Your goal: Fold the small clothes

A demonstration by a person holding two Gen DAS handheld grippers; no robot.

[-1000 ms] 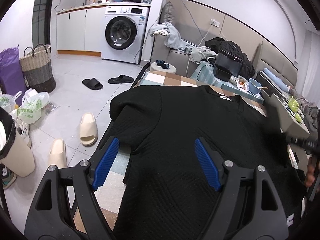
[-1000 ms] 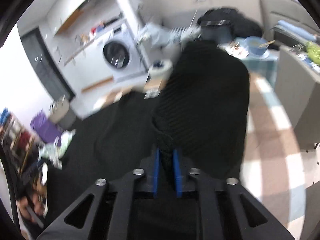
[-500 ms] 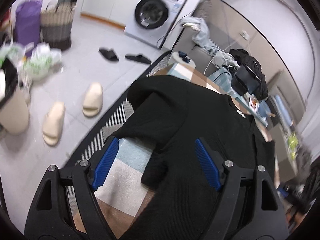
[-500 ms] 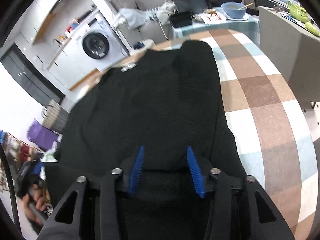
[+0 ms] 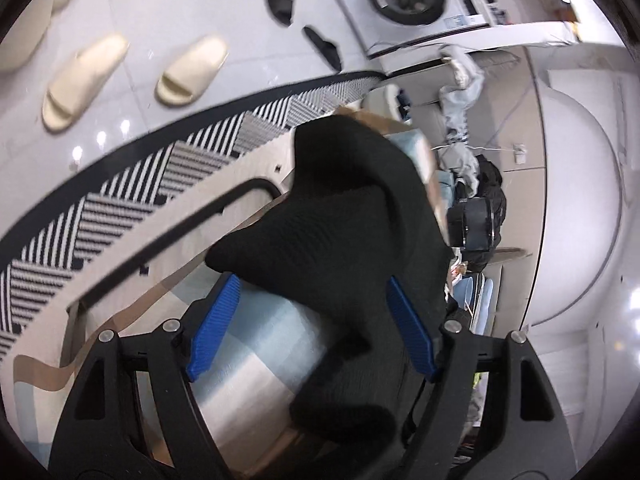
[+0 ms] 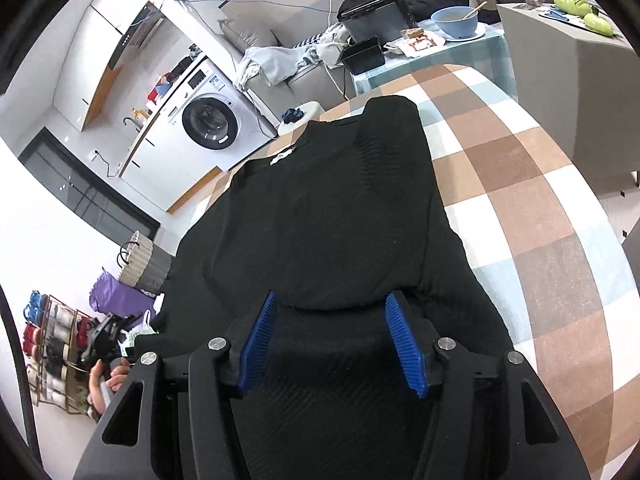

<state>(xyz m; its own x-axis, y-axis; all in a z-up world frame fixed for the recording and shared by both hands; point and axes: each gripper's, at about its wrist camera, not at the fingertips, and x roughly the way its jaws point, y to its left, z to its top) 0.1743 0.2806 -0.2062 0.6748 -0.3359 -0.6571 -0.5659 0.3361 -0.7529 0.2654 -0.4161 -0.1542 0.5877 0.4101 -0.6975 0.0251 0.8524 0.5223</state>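
Both the left tool (image 5: 310, 328) and right tool (image 6: 332, 344) are spread above the black sweater (image 6: 320, 216) on the checkered tabletop (image 6: 540, 220).

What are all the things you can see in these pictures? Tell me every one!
black top: one, black, spread on the checked cloth
checked cloth: one, brown, white and blue, under the top
washing machine: one, white, by the wall
slippers: two cream, two black, on the floor
bowl: one, blue, on the far table
basket: one, woven, on the floor
left gripper: black with blue pads, open
right gripper: same colours, open
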